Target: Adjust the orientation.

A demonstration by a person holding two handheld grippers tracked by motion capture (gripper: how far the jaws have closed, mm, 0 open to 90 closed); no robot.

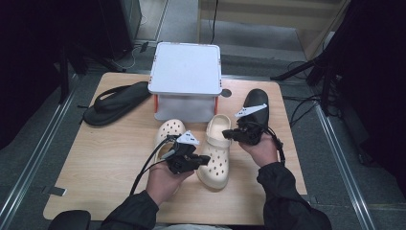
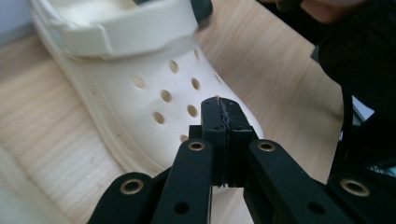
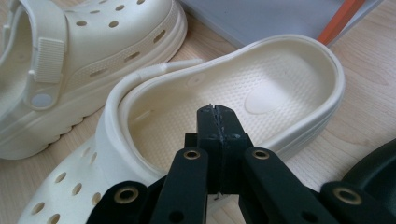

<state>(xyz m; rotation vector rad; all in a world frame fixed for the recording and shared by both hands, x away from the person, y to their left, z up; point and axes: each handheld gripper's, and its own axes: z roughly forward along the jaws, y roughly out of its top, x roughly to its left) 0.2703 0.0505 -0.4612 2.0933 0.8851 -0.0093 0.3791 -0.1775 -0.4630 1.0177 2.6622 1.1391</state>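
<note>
Both grippers closed, empty. Left gripper (image 1: 203,159) at toe of cream clog (image 1: 216,152); right gripper (image 1: 229,134) over its heel rim. Clog ungrasped on table (image 1: 110,158); handling not yet begun.

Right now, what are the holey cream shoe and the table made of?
The cream clog looks like soft moulded foam or rubber: matte, one piece, with punched round holes and a pebbled footbed. It could be plastic. The table looks like pale wood or wood-look laminate: smooth, with grain lines running across it.
</note>
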